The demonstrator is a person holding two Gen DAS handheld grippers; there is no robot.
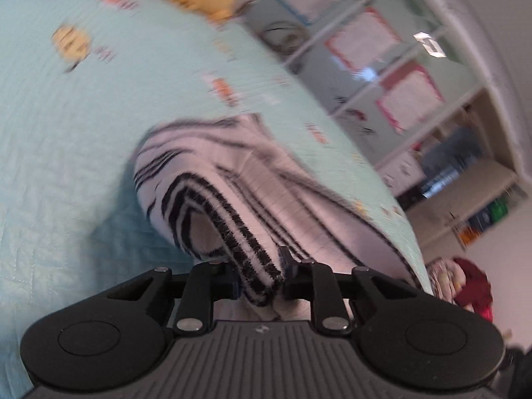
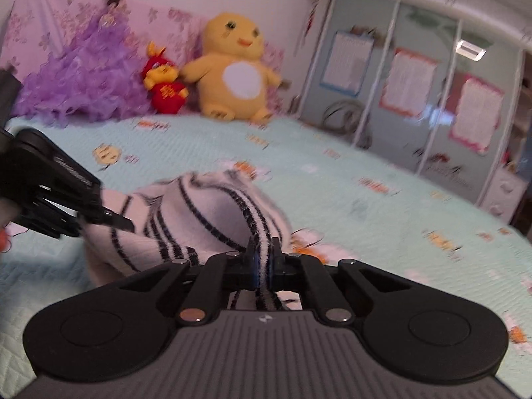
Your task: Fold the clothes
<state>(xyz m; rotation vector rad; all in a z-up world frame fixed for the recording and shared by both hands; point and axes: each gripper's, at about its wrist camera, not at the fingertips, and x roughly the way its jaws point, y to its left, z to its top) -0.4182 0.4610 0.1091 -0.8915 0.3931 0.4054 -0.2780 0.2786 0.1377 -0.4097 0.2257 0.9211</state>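
1. the striped knit garment (image 2: 212, 212), white with black bands, lay bunched on the pale green quilted bedspread (image 2: 365, 206), well short of the yellow plush chick (image 2: 232, 69) at the headboard end.
2. right gripper (image 2: 261, 261): jaws clenched on a striped hem edge of the garment; fabric seen pinched between the pads.
3. left gripper (image 1: 259, 276): jaws drawn in on a thicker striped fold of the same garment; the cloth filled the gap, so judged as grasped. in the right wrist view it sat at the garment's side away from the wardrobe doors (image 2: 412, 86).
4. step in hand, judged: both edges pinched, the start of a fold.
5. next move calls for lifting both corners together, keeping the hem taut and level, then carrying it over towards the chick without the cloth slipping.
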